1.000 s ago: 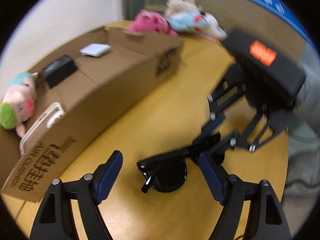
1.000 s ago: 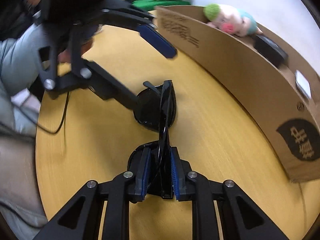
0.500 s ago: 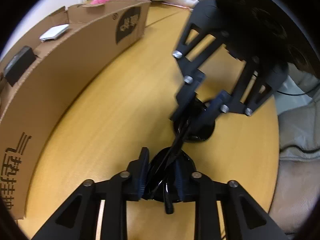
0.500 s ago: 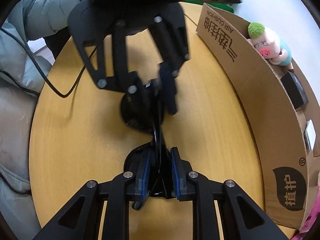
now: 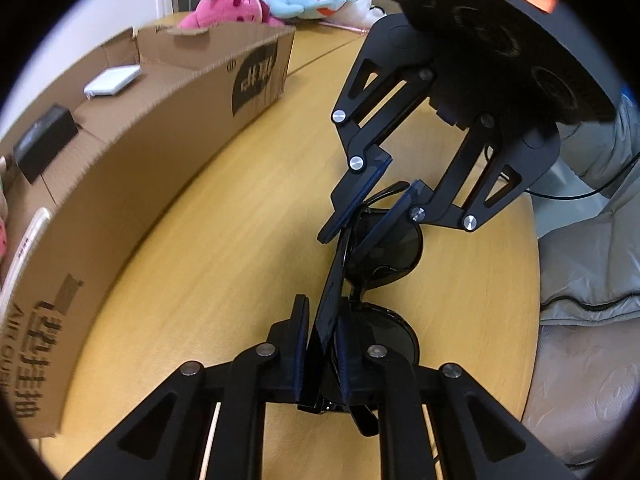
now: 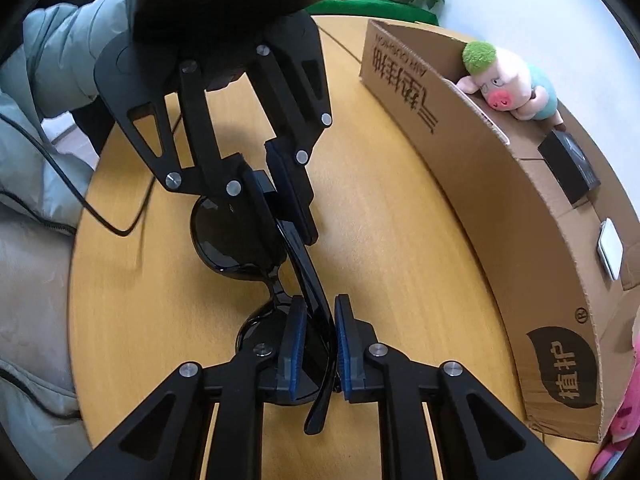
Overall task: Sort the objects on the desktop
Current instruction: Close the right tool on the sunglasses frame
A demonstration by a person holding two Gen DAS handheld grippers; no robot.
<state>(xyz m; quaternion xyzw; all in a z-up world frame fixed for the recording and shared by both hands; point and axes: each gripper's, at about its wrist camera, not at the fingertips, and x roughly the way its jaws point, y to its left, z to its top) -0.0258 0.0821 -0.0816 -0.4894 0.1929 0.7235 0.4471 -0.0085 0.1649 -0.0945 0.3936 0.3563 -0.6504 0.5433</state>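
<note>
Both grippers are pinching the black sunglasses [image 5: 352, 280] at mid-frame, above the wooden table [image 5: 224, 240]: left gripper [image 5: 322, 344] and right gripper [image 6: 318, 344] are each nearly closed on one end. I'd be lifting both evenly, no twisting, heading toward the cardboard box [image 6: 500, 200] at the frame's right.

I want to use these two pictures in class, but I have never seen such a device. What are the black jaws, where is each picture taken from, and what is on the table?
A person holds a hand tool in each hand; each has two padded jaws and a camera looking along them. One picture comes from the left gripper, the other from the right gripper, so each tool shows in the other's picture. Both sets of jaws are closed on black sunglasses, one at each end, over a round wooden table. Beside them stands a cardboard box holding a plush pig, a black box and a white card. More plush toys lie behind it.
</note>
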